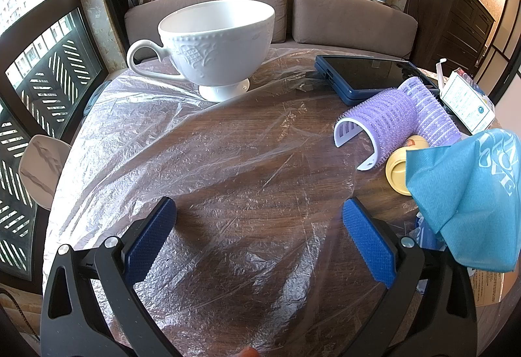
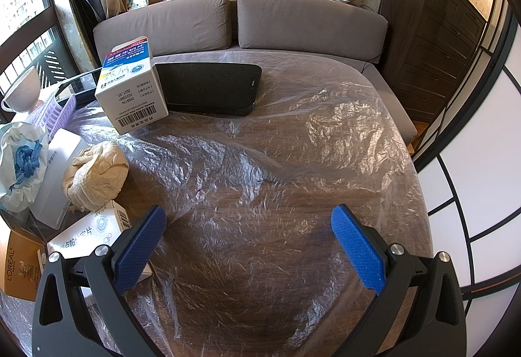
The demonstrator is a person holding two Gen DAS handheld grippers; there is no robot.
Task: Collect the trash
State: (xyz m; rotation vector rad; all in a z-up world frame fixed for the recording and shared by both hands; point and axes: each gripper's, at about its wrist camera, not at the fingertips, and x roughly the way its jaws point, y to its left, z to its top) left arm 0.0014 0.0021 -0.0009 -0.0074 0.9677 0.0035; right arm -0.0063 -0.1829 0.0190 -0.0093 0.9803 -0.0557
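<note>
**Wad lies left of the right hand-held gripper**

Both hand-held grippers are held released over the film-covered table (image 2: 260,200), nothing between the fingers: the left hand-held gripper (image 1: 259,226) and the right hand-held gripper (image 2: 249,235). The crumpled paper wad (image 2: 96,173) is seen near the table's left edge, forward and left of the right one, its long axis running roughly toward the far edge. The right is judged the nearer. A box (image 2: 132,85) stands further back.

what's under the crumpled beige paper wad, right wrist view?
The crumpled beige paper wad rests partly on a flat white box and the table's plastic sheet. Anything directly beneath is hidden.
</note>
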